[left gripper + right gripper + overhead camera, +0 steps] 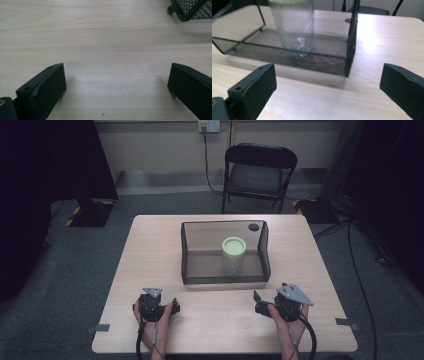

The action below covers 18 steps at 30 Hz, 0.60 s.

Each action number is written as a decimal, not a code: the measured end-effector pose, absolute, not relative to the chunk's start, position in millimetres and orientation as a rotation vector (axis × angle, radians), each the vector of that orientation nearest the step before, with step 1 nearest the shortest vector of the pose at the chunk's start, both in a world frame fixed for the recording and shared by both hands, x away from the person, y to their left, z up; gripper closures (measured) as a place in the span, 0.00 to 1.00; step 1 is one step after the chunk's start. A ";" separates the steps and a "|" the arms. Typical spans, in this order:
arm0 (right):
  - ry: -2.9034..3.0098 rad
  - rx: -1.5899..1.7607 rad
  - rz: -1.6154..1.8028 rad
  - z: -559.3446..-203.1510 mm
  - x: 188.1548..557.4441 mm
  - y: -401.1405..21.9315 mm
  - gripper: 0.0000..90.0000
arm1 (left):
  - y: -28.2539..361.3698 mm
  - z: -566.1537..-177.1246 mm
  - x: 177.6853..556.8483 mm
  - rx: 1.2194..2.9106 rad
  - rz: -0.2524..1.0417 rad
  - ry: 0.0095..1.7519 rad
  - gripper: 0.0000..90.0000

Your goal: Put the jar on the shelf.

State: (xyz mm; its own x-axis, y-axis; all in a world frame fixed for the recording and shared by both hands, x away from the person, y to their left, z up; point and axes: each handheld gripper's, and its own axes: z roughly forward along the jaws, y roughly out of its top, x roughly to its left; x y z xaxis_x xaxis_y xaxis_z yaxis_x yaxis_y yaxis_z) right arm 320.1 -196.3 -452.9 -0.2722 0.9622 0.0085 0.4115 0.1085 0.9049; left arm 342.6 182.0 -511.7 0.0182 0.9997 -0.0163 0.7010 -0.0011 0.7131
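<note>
A clear jar with a pale green lid (233, 255) stands upright inside a black wire-mesh tray (192, 254) at the middle of the light wooden table (150, 240). In the right gripper view the jar (294, 27) rises behind the tray's low front wall (287, 58). My left gripper (175, 306) rests near the table's front edge, left of centre, open over bare wood (115, 82). My right gripper (256, 301) sits at the front right, open and empty (328, 85), pointing toward the tray's right front corner (349, 62).
A black folding chair (257, 170) stands beyond the table's far edge. Cables (360, 270) run on the grey carpet to the right. A corner of the mesh tray (190, 10) shows at the top right of the left gripper view.
</note>
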 end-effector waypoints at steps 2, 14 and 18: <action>1.780 1.349 1.107 -457.4 320.2 -196.7 0.00 | 182.1 -511.6 342.6 1.757 0.712 1.737 0.01; 1.866 1.434 0.962 -490.4 328.0 -197.6 0.01 | 182.0 -511.6 342.6 1.757 0.712 1.738 0.01; 1.904 1.462 0.924 -498.5 330.2 -196.3 0.01 | 182.0 -511.6 342.6 1.757 0.712 1.738 0.01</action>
